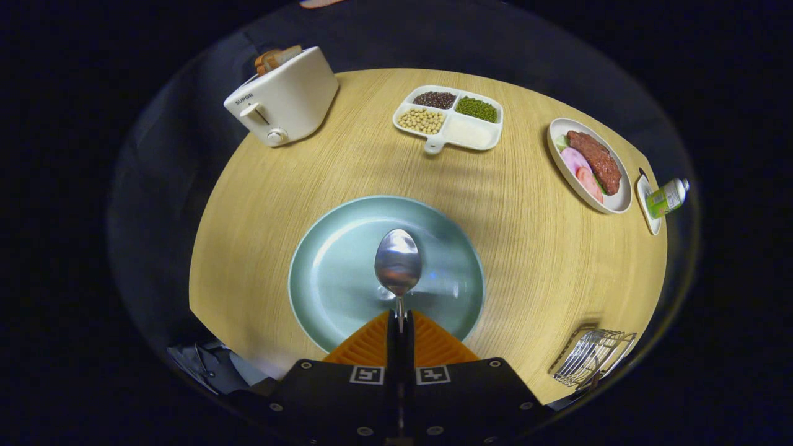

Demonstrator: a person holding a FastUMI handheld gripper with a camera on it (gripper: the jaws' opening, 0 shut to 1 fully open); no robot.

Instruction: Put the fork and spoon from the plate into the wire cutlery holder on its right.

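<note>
The tongs (400, 322) clamp the spoon (398, 263) by its thin handle (bowl above the plate (334, 272)). It could pivot and slip before reaching the wire cutlery holder (591, 358).

Round wooden table (533, 260), plate (328, 272), toaster (288, 99), wire holder (591, 359)

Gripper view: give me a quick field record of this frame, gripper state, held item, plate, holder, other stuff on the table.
gripper: gripper shut on the spoon's handle
held item: spoon, bowl pointing ahead of the fingers, above the plate
plate: pale green plate, nothing else seen on it
fork: cannot tell where it is
holder: wire cutlery holder on the table right of the plate, contents unclear
other items: toaster, divided tray of beans, food plate, bottle
surface: round wooden table
</note>
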